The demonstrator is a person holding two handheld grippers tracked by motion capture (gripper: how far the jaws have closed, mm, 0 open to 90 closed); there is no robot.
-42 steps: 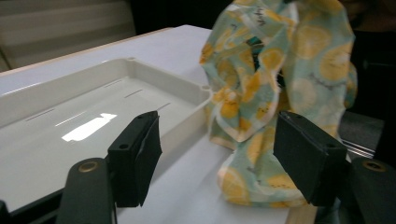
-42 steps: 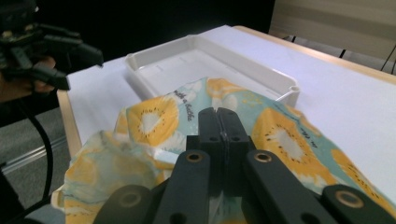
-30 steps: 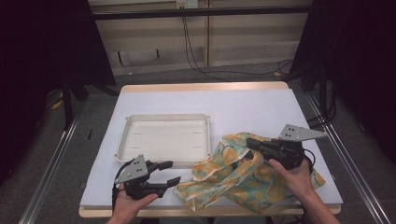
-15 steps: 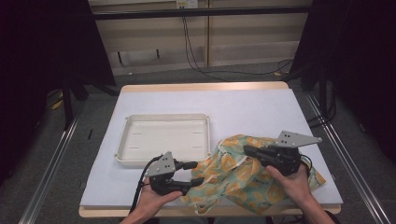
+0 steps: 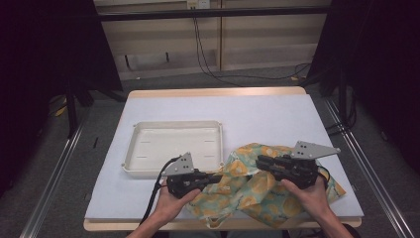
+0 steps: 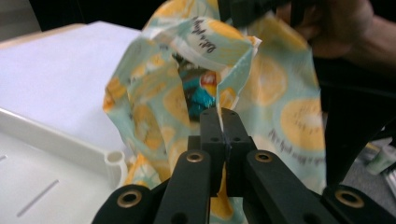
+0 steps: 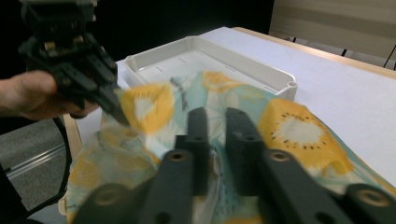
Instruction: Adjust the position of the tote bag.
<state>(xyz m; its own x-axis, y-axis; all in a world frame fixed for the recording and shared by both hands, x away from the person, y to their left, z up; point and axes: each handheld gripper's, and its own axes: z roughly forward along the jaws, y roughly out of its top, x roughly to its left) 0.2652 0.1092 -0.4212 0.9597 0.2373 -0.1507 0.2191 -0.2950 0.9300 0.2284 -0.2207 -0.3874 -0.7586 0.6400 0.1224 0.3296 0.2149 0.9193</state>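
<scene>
Tray (image 5: pixel 148 148): an empty white tray sits left of centre on the surface (image 5: pixel 277 111), well inside its edges, just beside the bag.
Left gripper (image 5: pixel 220 177): its jaws have just been closing and now pinch a fold at the bag's rim, the cloth caught between the pads.
Bag (image 5: pixel 262 191): the lemon-print cloth bag lies crumpled at the surface's near edge, toward the near right corner, between the two grippers.
Right gripper (image 5: pixel 261 162): its jaws have just been opening and stand slightly parted over the bag's top; I cannot tell whether the pads press on the cloth.
Risk: with only a thin fold held, a pull by the left gripper could slip off the rim or drag the whole bag toward the near edge, because the right gripper may no longer anchor it.
Left gripper view: the bag's mouth gapes, showing a teal and orange packet (image 6: pixel 198 91) inside.
High view: the bag looks closed there, its place beside the tray plain.
</scene>
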